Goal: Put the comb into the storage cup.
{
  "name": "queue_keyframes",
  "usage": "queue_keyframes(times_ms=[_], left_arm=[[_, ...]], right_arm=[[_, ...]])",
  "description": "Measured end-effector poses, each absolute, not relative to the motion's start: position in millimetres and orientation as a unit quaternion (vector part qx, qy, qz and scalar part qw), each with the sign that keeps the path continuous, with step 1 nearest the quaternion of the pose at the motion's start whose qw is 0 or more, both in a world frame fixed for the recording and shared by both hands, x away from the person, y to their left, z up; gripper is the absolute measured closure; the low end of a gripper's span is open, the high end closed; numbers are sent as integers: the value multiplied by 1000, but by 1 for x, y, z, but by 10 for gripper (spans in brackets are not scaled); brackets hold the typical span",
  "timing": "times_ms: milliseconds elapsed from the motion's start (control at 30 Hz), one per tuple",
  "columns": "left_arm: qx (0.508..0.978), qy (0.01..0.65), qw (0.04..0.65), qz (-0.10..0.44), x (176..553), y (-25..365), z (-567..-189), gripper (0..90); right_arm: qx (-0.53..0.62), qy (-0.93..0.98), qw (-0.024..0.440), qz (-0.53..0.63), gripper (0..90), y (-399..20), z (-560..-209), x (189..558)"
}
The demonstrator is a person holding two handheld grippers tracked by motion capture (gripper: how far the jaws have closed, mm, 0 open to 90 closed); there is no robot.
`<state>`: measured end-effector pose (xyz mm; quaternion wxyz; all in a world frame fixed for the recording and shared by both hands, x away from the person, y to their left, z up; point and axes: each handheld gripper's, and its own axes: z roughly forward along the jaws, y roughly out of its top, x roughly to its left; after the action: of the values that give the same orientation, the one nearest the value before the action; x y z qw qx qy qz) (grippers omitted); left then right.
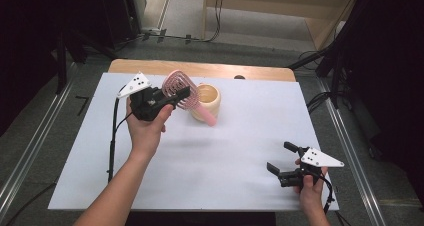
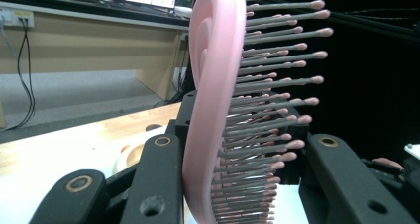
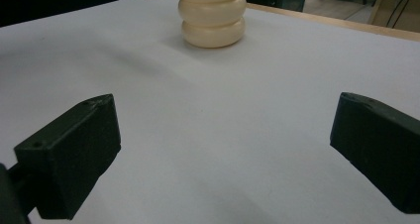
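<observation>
A: What is the left gripper [image 1: 176,97] holding at this moment?

B: It is holding a pink plastic hairbrush with an open, looped head and many thin pins with rounded tips [image 2: 218,110]. The jaws are closing on the head itself, one on the smooth back and one on the pin side. The brush is hanging in the air above the white table sheet [image 1: 235,151], just beside a cream ribbed cup of stacked rings [image 1: 206,101], and its handle is pointing down in front of the cup.

A: How will the brush be handling, do you think?

B: I am judging it as light. The frame is looking stiff, but the pins are probably bending a little, so the jaw on that side may be sinking and the brush may be turning in the grip. The smooth back may also be slipping.

A: Where is a better place to take it?

B: The solid handle [image 1: 206,117], or the rim of the head, where the plastic is not giving way.

A: And the right gripper [image 1: 281,162]?

B: Its jaws are standing wide apart with nothing between them. It is resting low near the front right corner of the sheet, well apart from the cup, which is seeming light and easy to knock over.
</observation>
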<state>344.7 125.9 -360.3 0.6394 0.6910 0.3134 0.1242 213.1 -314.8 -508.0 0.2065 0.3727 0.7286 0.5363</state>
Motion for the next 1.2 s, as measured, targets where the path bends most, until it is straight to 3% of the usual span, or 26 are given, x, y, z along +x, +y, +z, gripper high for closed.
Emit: queue_keyframes(times_ms=[1200], left_arm=[[679, 330, 642, 134, 379, 128, -347, 653]], right_arm=[[370, 732, 203, 535, 0, -313, -509, 214]])
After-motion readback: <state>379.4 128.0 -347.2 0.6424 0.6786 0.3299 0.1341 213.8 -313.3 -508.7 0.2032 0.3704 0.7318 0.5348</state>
